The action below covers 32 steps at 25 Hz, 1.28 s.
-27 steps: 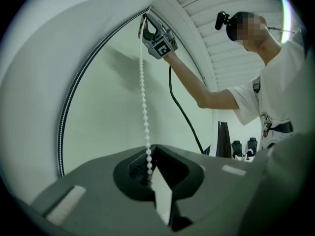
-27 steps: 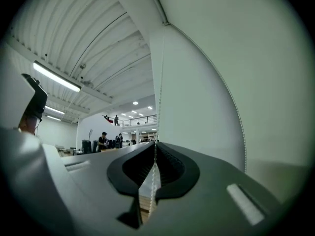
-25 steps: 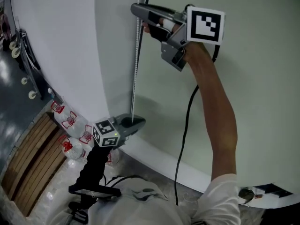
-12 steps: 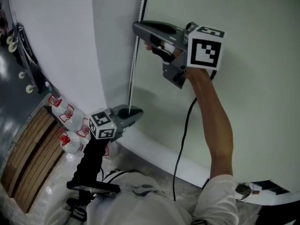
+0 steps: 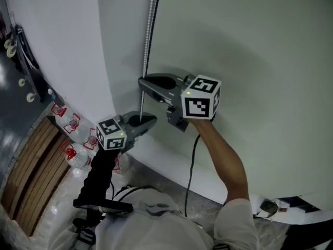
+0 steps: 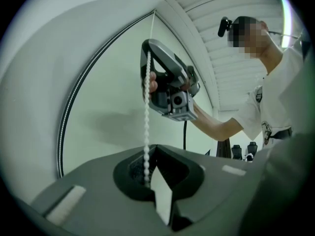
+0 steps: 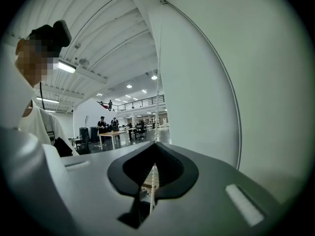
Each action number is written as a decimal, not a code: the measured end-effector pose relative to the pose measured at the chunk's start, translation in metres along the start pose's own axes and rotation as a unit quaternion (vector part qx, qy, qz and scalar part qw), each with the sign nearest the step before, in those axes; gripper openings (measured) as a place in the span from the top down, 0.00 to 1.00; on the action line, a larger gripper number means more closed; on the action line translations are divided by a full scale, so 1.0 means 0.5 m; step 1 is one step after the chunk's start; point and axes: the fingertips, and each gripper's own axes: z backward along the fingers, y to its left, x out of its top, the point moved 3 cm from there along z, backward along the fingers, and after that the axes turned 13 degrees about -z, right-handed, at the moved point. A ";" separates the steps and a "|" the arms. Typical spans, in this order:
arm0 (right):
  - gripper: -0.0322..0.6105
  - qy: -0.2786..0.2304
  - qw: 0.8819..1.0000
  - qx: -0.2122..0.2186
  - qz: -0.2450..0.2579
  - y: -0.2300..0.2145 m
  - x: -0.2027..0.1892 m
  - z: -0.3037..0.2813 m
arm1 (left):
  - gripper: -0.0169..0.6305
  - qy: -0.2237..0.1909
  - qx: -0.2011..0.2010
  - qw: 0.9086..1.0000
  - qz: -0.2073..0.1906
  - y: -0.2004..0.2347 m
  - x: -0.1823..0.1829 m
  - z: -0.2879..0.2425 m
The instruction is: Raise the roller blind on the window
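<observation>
The right hand-held gripper (image 5: 144, 83) is clamped shut on the bead chain (image 5: 149, 35). It sits just above the left hand-held gripper (image 5: 151, 120), whose jaws are likewise closed on the same strand. The chain hangs vertical along the left edge of the roller blind (image 5: 250, 61), which appears lowered to the white ledge (image 5: 171, 170). Free chain lies straight up from both, and the right one is nearer it. In view are two hand-held grippers, one chain strand and one blind.

Your head view is soft and even, a faint shadow falling on the blind (image 5: 250, 61) above the right claw (image 5: 143, 83). Both gripper views bend toward black round borders; ceiling lamps (image 7: 66, 66) glare.
</observation>
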 end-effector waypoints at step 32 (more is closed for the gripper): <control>0.82 -0.140 0.985 0.037 0.095 0.075 0.514 0.012 | 0.98 0.003 -0.008 1.000 0.013 -0.008 -0.020 0.005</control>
